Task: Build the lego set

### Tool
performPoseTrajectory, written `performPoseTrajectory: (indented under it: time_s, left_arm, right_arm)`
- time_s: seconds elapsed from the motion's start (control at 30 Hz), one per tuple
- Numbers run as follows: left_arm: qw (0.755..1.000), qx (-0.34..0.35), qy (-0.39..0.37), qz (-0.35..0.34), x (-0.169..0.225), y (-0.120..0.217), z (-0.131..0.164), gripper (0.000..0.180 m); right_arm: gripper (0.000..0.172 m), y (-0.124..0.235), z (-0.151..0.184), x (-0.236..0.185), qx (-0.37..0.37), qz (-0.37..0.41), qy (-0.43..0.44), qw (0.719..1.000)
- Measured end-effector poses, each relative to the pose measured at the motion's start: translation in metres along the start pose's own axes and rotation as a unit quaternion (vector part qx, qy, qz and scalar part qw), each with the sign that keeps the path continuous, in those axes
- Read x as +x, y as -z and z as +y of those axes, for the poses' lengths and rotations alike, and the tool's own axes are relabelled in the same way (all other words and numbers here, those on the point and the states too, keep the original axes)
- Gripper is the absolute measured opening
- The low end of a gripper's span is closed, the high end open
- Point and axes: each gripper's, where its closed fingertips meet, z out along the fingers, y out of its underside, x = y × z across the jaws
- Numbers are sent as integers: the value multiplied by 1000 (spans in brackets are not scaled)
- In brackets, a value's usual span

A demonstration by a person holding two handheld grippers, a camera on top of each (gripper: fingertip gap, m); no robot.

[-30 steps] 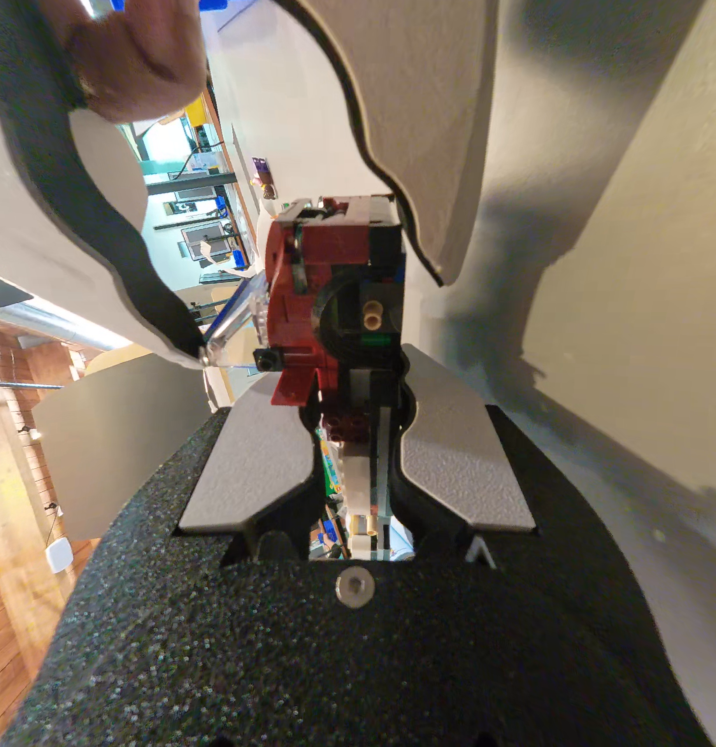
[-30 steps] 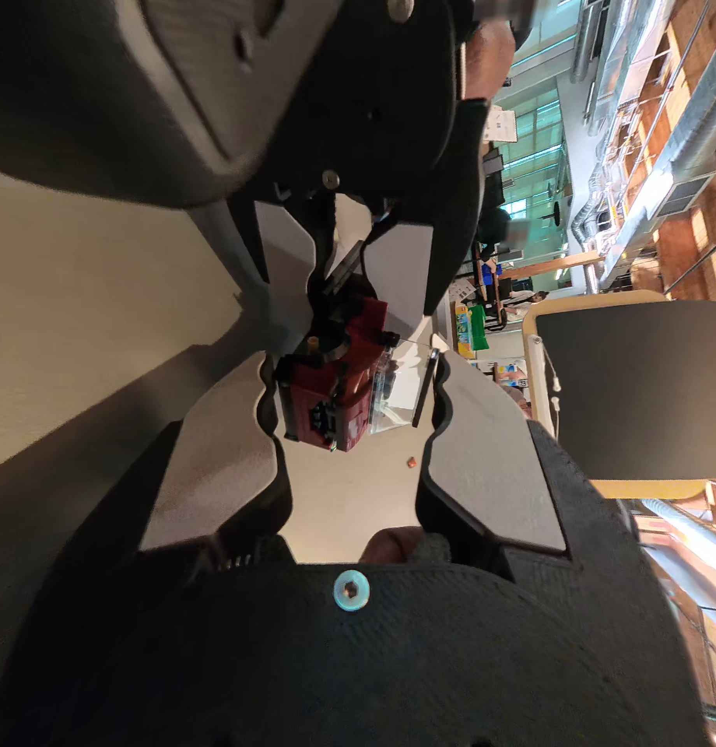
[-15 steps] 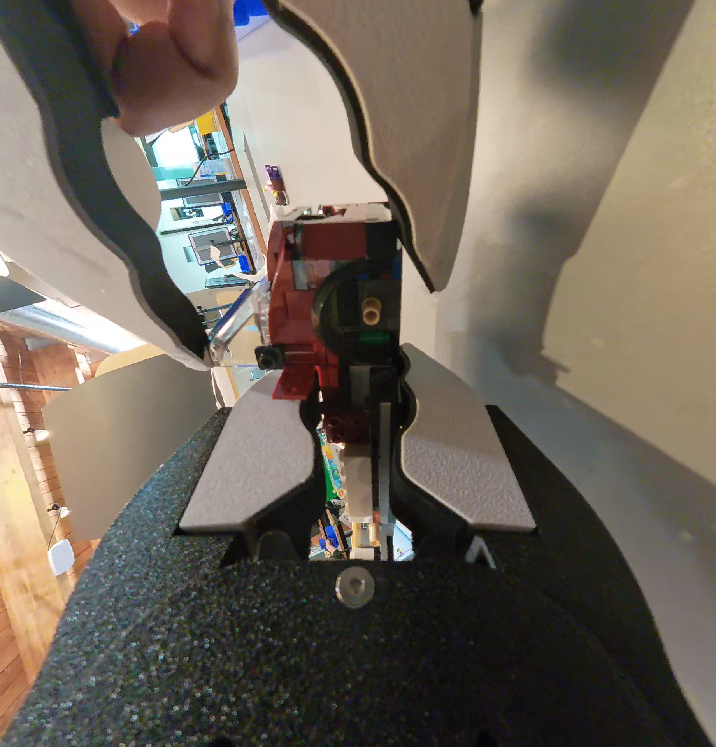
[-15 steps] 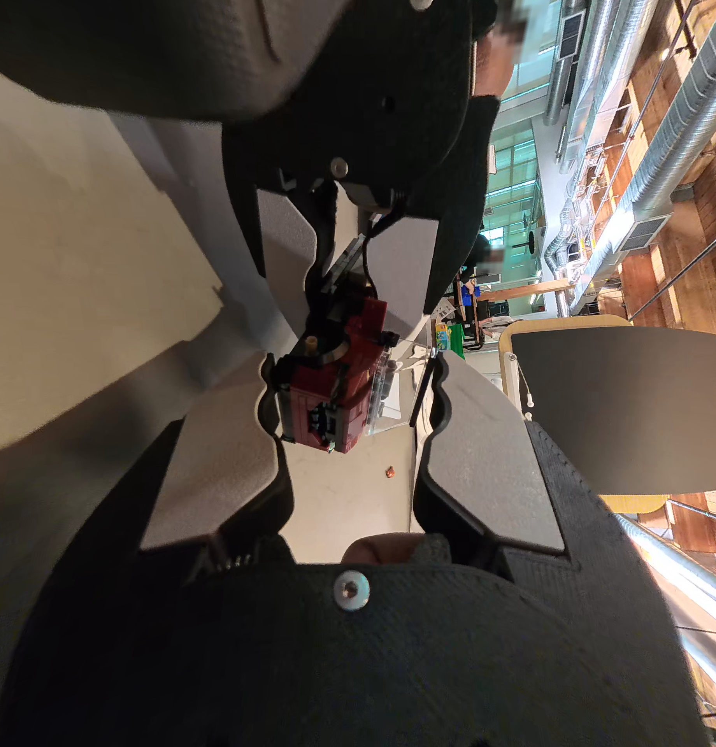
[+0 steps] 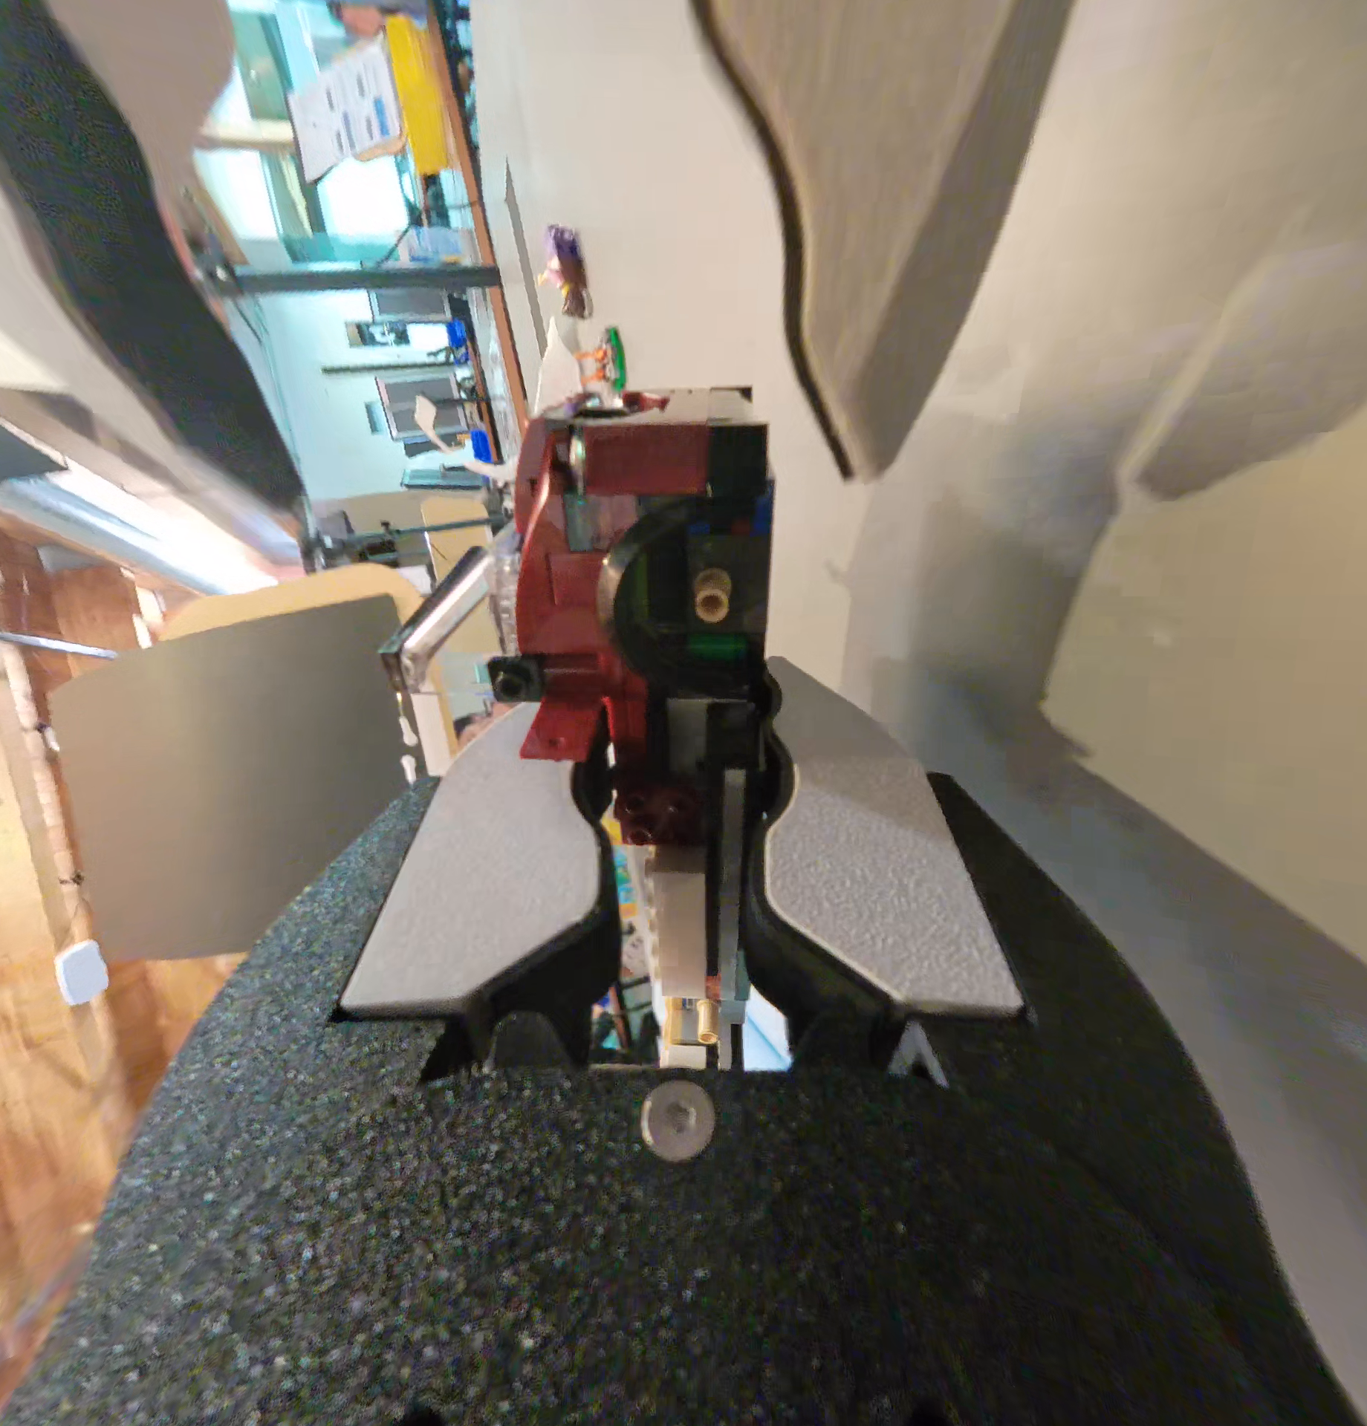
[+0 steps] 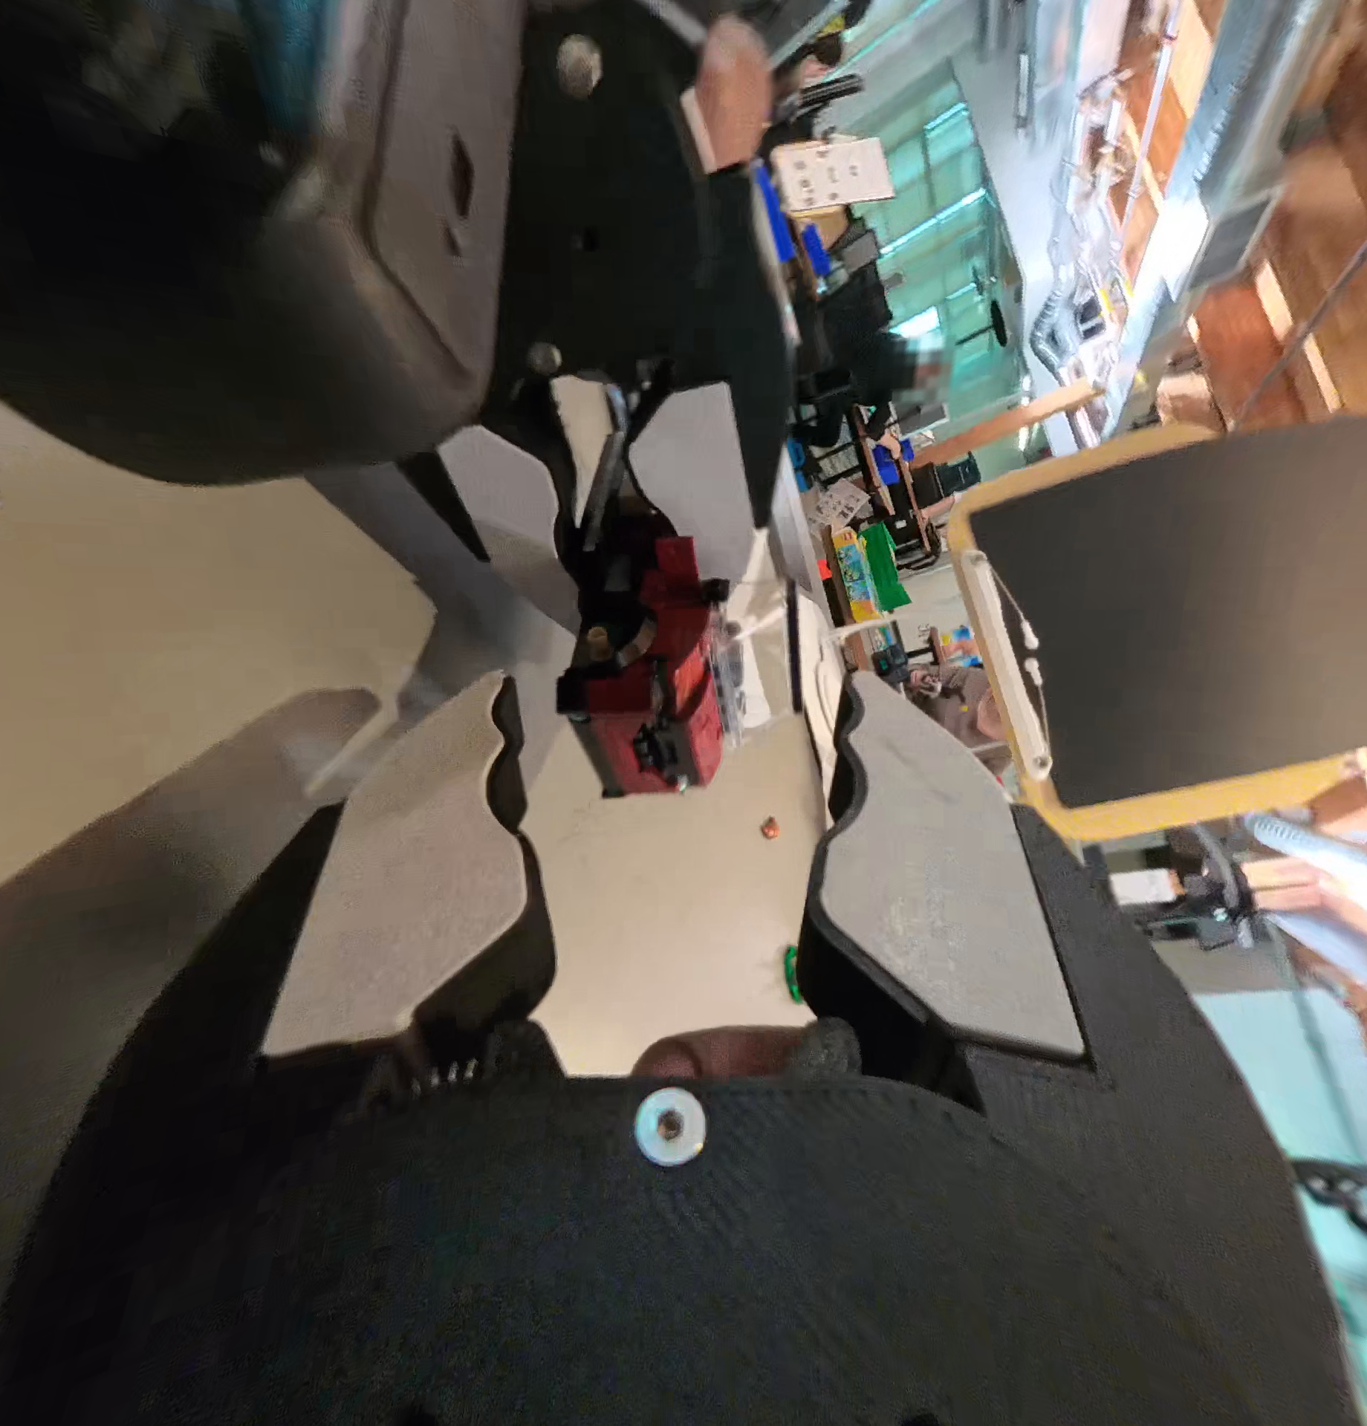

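Counting first: we've got two grippers and one brick model. The left gripper [image 5: 684, 741] is closed down on the narrow tail end of the dark red and black brick model [image 5: 649, 571], both pads pressing on its black and grey strip, so the bulky red part sticks out past the fingertips with a clear hinged panel [image 5: 449, 609] swung out on its left side. The right gripper [image 6: 676, 741] has its jaws spread wide with nothing between the pads; the model [image 6: 657, 694] hangs just ahead of its tips, apart from both fingers. In the left wrist view those same right-gripper fingers [image 5: 858, 231] sit at the top, one on each side of the model and clear of it.

On the pale table [image 6: 665, 910] we count two loose bits: one small brown piece [image 6: 771, 828] and one green piece [image 6: 790, 974] tucked against the right finger. Far off on the table there's one little purple-topped figure [image 5: 568, 270].

Room-wise, the table under the model is open. One chair with a dark back and wooden rim [image 6: 1174, 617] stands off to the right past the table edge, well apart from both grippers.
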Motion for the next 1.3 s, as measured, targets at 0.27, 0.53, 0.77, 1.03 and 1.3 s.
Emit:
performPoseTrajectory:
  time_s: [0.27, 0.53, 0.77, 1.03, 1.3]
  left_arm:
    - [979, 34, 198, -36, -26, -6, 22, 34]
    - [949, 128, 258, -125, -70, 9, 5, 34]
    - [954, 147, 195, -176, -69, 11, -17, 34]
    - [938, 190, 179, -228, -70, 21, -29, 34]
    - [962, 102, 117, -226, -59, -5, -19, 34]
  right_arm:
    - [73, 25, 20, 20, -8, 84, -60, 995]
    - [68, 46, 23, 41, -5, 164, -50, 985]
    - [69, 50, 30, 25, -19, 148, -79, 986]
    - [67, 52, 29, 27, 9, 121, -168, 978]
    - [68, 47, 17, 27, 66, 17, -405, 912]
